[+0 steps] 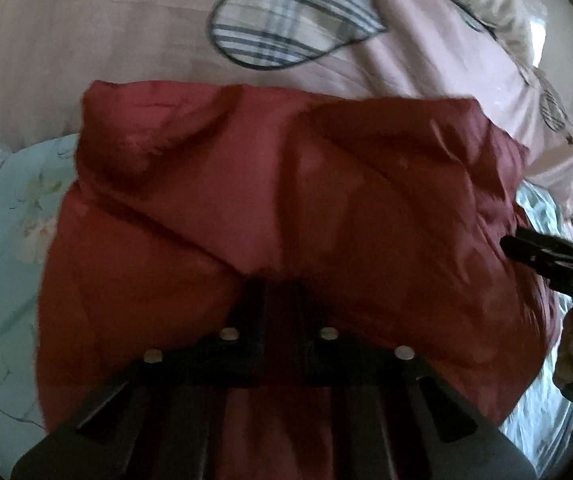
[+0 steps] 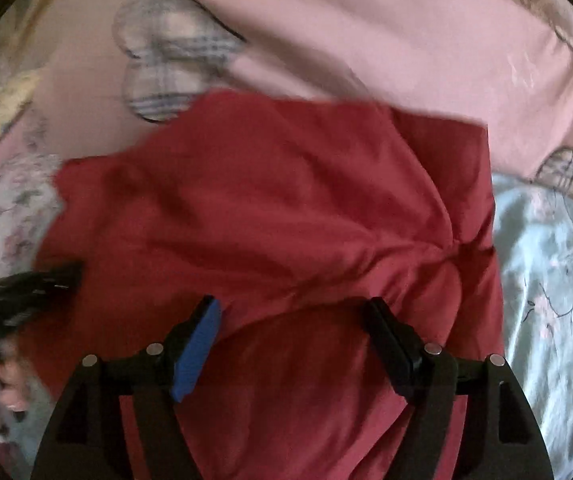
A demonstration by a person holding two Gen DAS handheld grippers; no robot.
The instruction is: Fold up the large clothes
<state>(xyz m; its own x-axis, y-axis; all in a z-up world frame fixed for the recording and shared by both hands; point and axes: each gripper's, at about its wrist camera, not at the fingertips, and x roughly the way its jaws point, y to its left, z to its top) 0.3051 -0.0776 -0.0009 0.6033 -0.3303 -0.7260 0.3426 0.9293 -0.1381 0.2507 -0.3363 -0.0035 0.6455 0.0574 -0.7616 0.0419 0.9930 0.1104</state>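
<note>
Nearest the lens, left gripper point(image 1: 280, 292) with jaws drawn together, a thin fold of the red garment point(image 1: 270, 216) seemingly pinched between them, though too dark to be sure. Right gripper point(image 2: 292, 312) spread wide above the same cloth, blue pad point(image 2: 196, 354) clear of it. Garment bunched on pink heart-print bedding point(image 1: 86, 40), beside pale floral sheet point(image 2: 558, 280).
</note>
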